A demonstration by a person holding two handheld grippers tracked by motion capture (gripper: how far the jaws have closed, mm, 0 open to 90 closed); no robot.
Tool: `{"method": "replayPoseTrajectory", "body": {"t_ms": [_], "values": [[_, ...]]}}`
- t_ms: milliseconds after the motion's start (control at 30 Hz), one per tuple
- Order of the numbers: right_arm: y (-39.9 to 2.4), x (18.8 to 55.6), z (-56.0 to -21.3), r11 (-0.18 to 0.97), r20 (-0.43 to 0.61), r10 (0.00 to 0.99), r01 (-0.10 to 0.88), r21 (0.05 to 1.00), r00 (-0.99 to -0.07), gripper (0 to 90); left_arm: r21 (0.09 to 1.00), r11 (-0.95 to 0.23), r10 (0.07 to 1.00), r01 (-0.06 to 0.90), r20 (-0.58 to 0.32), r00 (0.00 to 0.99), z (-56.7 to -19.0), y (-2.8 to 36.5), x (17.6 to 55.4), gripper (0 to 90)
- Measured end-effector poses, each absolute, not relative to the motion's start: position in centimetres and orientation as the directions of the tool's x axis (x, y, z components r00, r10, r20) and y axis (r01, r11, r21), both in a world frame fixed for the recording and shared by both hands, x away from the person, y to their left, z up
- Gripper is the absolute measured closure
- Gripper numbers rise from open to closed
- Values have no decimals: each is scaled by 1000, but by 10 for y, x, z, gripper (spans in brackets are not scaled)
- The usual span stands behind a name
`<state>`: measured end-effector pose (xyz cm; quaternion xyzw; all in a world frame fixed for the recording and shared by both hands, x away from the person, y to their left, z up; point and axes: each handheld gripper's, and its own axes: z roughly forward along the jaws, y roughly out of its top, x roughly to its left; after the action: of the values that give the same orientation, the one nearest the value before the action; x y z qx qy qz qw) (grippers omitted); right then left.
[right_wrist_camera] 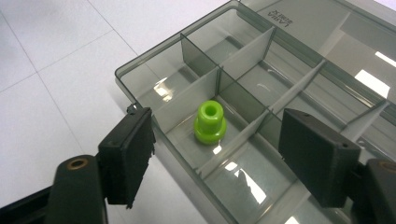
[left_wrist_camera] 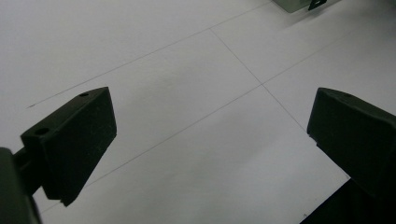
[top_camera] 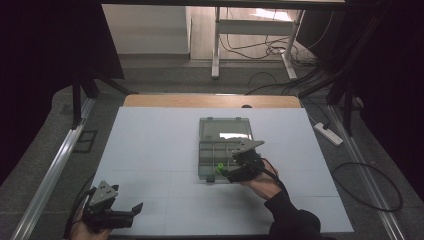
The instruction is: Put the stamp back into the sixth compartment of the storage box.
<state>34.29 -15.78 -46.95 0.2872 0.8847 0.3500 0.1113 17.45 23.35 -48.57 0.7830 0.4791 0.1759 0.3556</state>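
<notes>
A small bright green plastic piece (right_wrist_camera: 209, 122) (top_camera: 219, 166) stands upright in a near compartment of a clear grey divider box (right_wrist_camera: 140, 60) (top_camera: 202, 150). My right gripper (right_wrist_camera: 218, 140) (top_camera: 225, 174) hovers at the box's near edge. Its jaws stand open on either side of that compartment, and the pads are apart from the green piece. My left gripper (left_wrist_camera: 210, 135) (top_camera: 136, 209) rests low at the table's near left corner. It is open, with bare white table between its fingers. In the left gripper view a corner of the box (left_wrist_camera: 294, 4) shows at the top edge.
The box's lid (top_camera: 225, 129) lies open on its far side. The white table top (top_camera: 150, 150) has faint grid lines. A power strip (top_camera: 328, 134) and cables lie on the floor to the right. A metal rail (top_camera: 50, 175) runs along the left.
</notes>
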Motion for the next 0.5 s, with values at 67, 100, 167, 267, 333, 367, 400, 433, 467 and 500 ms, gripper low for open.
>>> {"method": "replayPoseTrajectory", "body": {"t_ms": [67, 100, 167, 267, 333, 367, 400, 433, 467, 500], "values": [[-160, 341, -468, 589, 8, 584, 430, 684, -812, 234, 726, -288, 875, 625, -65, 479, -486, 234, 174, 19], [-160, 341, -468, 589, 5, 583, 426, 687, -813, 227, 726, -288, 875, 625, -65, 479, -486, 234, 174, 19], [-162, 340, -467, 585, 8, 582, 426, 691, -813, 215, 726, -288, 875, 625, -65, 479, -486, 233, 174, 19], [-164, 338, -465, 580, 15, 583, 429, 692, -812, 198, 726, -287, 875, 625, -66, 479, -486, 234, 174, 19], [-165, 337, -464, 580, 17, 582, 430, 692, -813, 193, 726, -287, 875, 625, -66, 479, -486, 234, 174, 19], [-166, 337, -464, 578, 21, 583, 433, 691, -812, 188, 726, -287, 876, 625, -67, 478, -486, 234, 174, 19], [-167, 336, -464, 577, 21, 585, 434, 691, -811, 183, 726, -286, 876, 625, -67, 478, -486, 234, 174, 19], [-168, 336, -464, 578, 22, 587, 438, 689, -809, 175, 726, -287, 876, 625, -67, 479, -486, 234, 174, 19], [-169, 336, -463, 578, 23, 588, 440, 687, -808, 167, 726, -286, 876, 625, -67, 478, -486, 234, 174, 19], [-169, 335, -463, 579, 20, 591, 441, 686, -806, 154, 726, -287, 876, 625, -67, 479, -486, 234, 174, 19]]}}
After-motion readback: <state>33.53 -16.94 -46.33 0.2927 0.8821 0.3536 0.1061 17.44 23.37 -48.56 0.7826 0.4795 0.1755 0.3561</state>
